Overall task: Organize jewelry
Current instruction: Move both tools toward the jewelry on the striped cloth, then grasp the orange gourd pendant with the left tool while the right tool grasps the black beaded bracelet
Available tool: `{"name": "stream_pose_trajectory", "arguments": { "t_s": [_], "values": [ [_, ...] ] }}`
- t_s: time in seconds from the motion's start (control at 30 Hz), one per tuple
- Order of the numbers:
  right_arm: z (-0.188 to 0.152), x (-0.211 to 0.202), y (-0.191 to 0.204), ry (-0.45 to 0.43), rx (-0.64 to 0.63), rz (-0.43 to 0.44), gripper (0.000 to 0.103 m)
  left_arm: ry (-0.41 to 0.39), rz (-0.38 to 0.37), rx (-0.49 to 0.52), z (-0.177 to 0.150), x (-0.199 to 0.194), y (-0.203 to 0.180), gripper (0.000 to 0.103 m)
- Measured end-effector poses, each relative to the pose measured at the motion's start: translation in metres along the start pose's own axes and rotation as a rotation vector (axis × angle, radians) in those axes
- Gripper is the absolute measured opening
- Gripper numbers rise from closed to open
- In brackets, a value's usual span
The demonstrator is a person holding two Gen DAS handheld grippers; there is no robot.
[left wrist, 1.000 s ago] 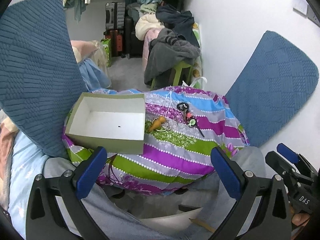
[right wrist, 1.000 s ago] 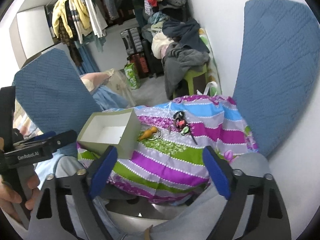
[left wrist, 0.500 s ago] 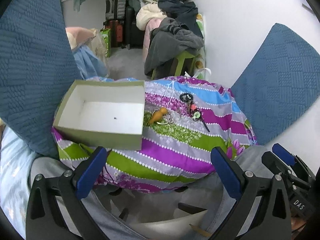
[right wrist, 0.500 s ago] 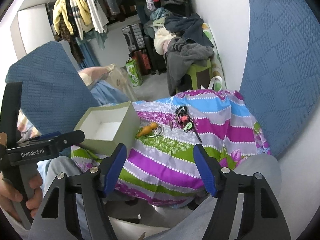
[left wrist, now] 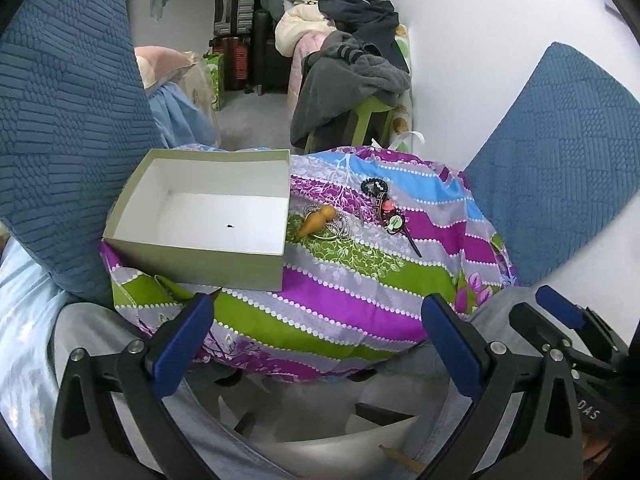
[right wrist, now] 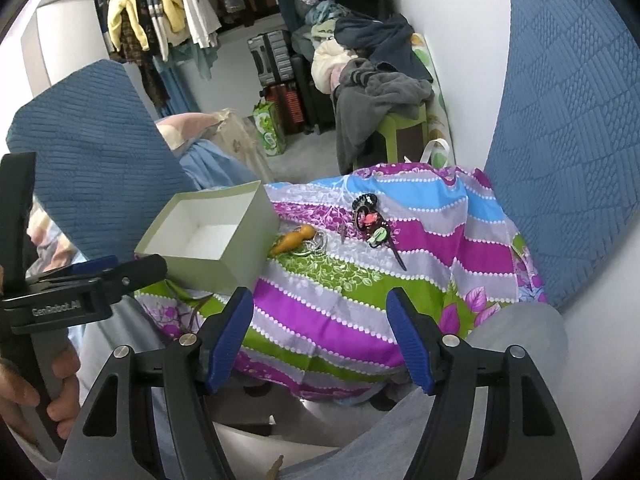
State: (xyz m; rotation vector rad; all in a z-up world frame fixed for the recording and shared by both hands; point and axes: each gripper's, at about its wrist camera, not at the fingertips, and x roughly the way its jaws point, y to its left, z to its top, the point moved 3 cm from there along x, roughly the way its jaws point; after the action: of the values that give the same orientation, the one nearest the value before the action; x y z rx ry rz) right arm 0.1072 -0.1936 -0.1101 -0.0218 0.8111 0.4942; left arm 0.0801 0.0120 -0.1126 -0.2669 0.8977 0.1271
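An open box [left wrist: 200, 208] with grey-green walls and a white inside, holding only a dark speck, rests on a striped cushion [left wrist: 340, 288]. Right of it lie an orange gourd-shaped pendant [left wrist: 316, 221], silver bracelets [left wrist: 340, 227] and a dark hairpin cluster with pink and green ornaments [left wrist: 390, 216]. My left gripper [left wrist: 316, 320] hangs open at the cushion's near edge, nothing between its blue pads. My right gripper [right wrist: 320, 308] is also open and empty, with narrower jaws, short of the pendant [right wrist: 294, 239] and the box [right wrist: 208, 240]. A hand [right wrist: 48, 392] holds the left gripper [right wrist: 100, 276].
Blue quilted cushions [left wrist: 68, 120] [right wrist: 568, 120] stand on either side. The striped cushion [right wrist: 328, 292] lies on a person's lap in grey trousers. Behind are a green stool piled with clothes [left wrist: 352, 76], suitcases [left wrist: 234, 20] and hanging garments [right wrist: 160, 12].
Both grippers have sunk toward the cushion, so the box and jewelry sit larger and lower in view. The right gripper's jaws have narrowed. Nothing on the cushion has moved.
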Motion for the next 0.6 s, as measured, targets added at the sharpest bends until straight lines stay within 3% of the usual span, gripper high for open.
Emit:
{"name": "stream_pose_trajectory", "arguments": {
  "t_s": [0.37,0.5,0.6],
  "values": [
    [0.006,0.016,-0.017,0.005,0.011,-0.02,0.057,-0.017,0.01,0.0,0.012,0.017,0.006,0.103],
    [0.01,0.023,-0.021,0.006,0.007,-0.022,0.053,-0.006,-0.064,-0.029,0.013,0.027,0.003,0.103],
    [0.013,0.032,-0.028,0.002,0.007,-0.028,0.052,0.004,-0.06,0.008,0.014,0.039,-0.007,0.102]
  ]
}}
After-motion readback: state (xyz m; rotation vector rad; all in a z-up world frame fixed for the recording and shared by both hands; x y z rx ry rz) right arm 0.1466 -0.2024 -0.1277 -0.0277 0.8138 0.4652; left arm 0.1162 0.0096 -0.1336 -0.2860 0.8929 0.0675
